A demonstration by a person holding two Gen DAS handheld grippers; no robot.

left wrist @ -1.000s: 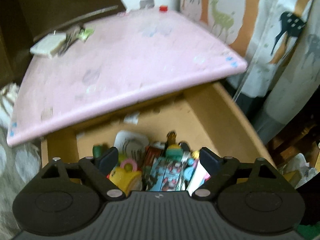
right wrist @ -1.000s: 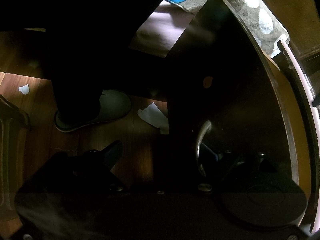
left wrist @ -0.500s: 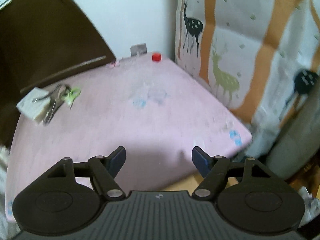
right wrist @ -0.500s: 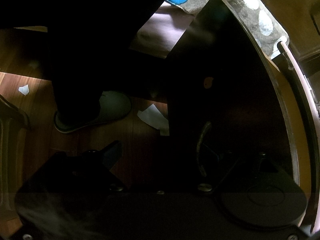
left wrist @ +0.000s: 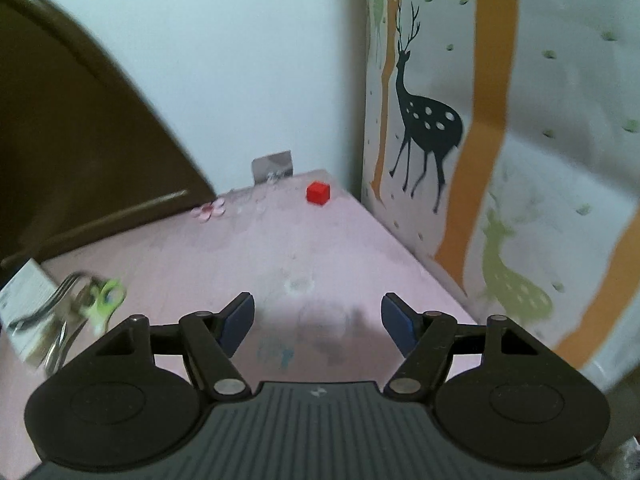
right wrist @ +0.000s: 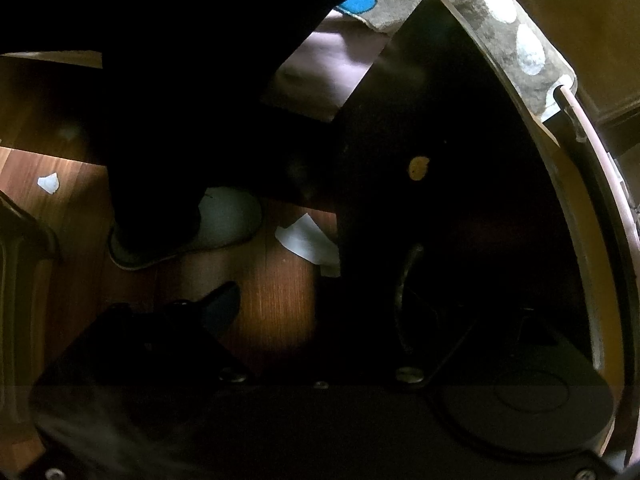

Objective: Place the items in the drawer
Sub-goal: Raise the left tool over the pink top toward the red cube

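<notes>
My left gripper (left wrist: 316, 318) is open and empty, held above the pink tabletop (left wrist: 312, 248). A small red cube (left wrist: 318, 192) sits at the table's far end, well ahead of the fingers. A bunch of keys with a green tag (left wrist: 86, 304) lies at the left on a white booklet (left wrist: 24, 304). In the right wrist view my right gripper (right wrist: 316, 304) is wide open against the dark drawer front (right wrist: 448, 216), its right finger behind the metal handle (right wrist: 404, 292). The drawer's inside is hidden.
A deer-print curtain (left wrist: 500, 140) hangs along the table's right side. A dark headboard (left wrist: 72, 152) stands at the left and a white wall behind. In the right wrist view a slippered foot (right wrist: 188, 232) and paper scraps (right wrist: 308, 240) lie on the wooden floor.
My left gripper has swung up from the open, item-filled drawer to face the tabletop and wall. The right gripper stays at the drawer handle, and the drawer front has shifted slightly.
</notes>
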